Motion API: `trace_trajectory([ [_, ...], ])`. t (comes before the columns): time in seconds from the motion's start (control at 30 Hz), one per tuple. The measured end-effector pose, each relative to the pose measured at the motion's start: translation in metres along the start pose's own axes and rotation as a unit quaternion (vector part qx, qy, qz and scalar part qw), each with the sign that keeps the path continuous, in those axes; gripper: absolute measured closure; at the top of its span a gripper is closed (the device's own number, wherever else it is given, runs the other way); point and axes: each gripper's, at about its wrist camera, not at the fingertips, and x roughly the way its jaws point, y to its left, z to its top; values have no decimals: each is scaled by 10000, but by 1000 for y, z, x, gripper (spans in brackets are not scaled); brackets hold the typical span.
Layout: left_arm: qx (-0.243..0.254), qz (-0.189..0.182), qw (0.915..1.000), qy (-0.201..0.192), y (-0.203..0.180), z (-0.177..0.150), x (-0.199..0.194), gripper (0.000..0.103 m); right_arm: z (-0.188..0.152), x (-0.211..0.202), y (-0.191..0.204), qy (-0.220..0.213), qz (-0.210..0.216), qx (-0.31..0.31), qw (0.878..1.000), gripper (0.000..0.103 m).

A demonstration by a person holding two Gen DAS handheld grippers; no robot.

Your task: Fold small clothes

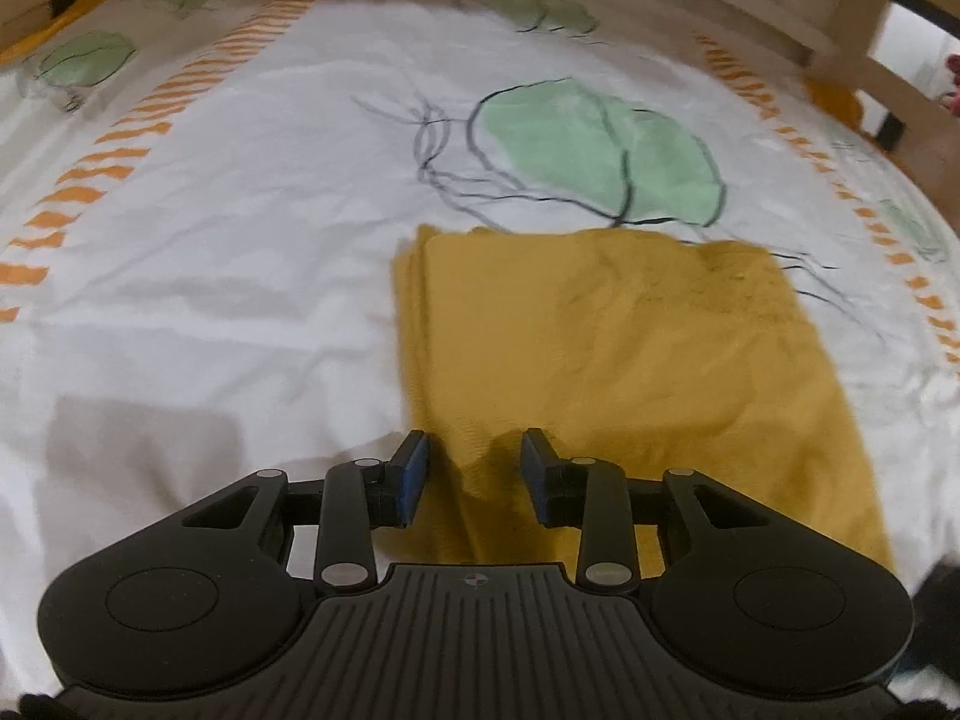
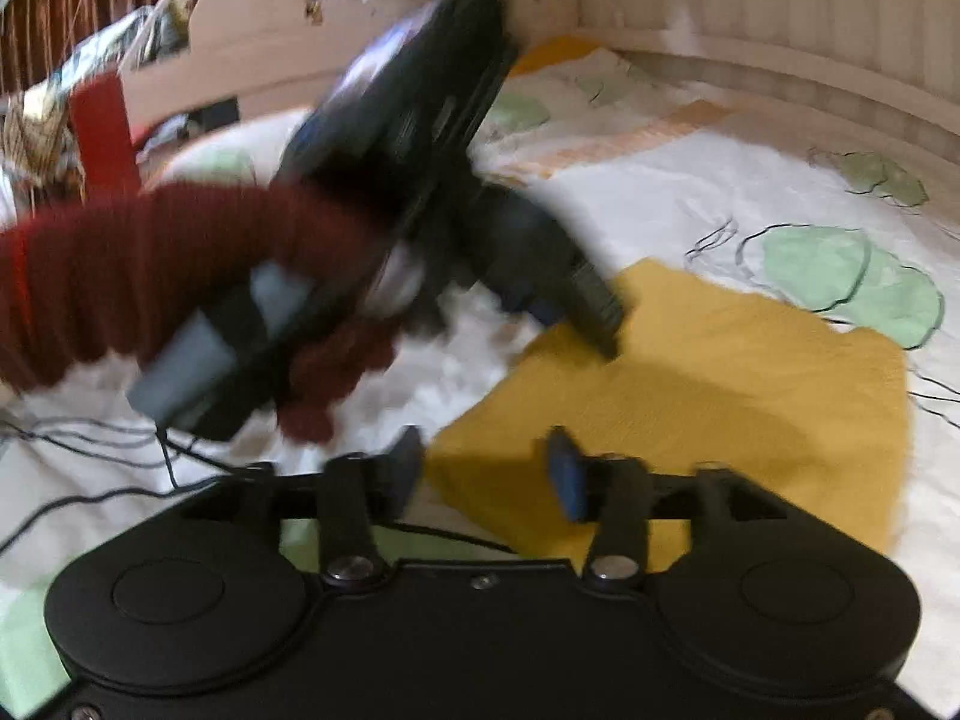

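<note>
On the white patterned bedsheet (image 1: 240,240), we are lowering the left gripper (image 1: 474,474) and right gripper (image 2: 486,474), both parted and empty, over the near edge of the folded yellow cloth (image 1: 630,348), judging it soft, light, best pinched at corners.

yellow cloth (image 1: 630,360): woven fabric, matt, kinda nubby and coarse, soft creases all over
bedsheet (image 1: 240,240): thin white cotton-looking cloth, matt, finely wrinkled, with flat printed green and orange shapes
left gripper (image 1: 474,480): matt black plastic body with a ribbed panel, shiny little metal pivot pins
pads (image 1: 414,474): blue, rubbery looking, dull finish
right gripper (image 2: 486,474): same matt black plastic, metal screws catching a bit of light
sleeve (image 2: 150,264): dark red ribbed knit, fuzzy
bed frame (image 1: 840,54): pale wood, smooth, low sheen
cable (image 2: 90,438): thin black, smooth plastic jacket
</note>
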Motion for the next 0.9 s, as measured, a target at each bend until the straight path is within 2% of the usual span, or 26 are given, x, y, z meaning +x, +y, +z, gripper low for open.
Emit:
trace_trajectory([
  [0.07,-194,17,9998,99,7,1,0,63,3,-7,-18,-57,-138,205,9997,41],
  [0.13,-422,-99,9989,159,17,0,1,60,6,-12,-41,-158,-319,390,9986,26],
  [0.27,-609,-281,9977,100,26,-5,3,58,17,-1,-75,-310,-670,627,9953,24],
  [0.33,-590,-276,9978,75,25,-6,3,58,21,6,-89,-393,-664,814,9937,17],
  [0.43,-524,-250,9983,12,23,-7,2,57,29,26,-107,-385,-573,1049,9921,16],
  [0.53,-472,-255,9985,-78,23,-9,3,55,32,47,-127,-173,-499,1296,9902,16],
  [0.67,-511,-307,9981,-120,26,-9,3,52,30,69,-155,19,-638,1603,9850,16],
  [0.83,-492,-288,9983,-133,23,-10,3,50,32,78,-181,97,-811,2012,9761,16],
  [0.9,-500,-306,9982,-139,25,-10,2,50,33,73,-183,6,-818,2121,9738,16],
])
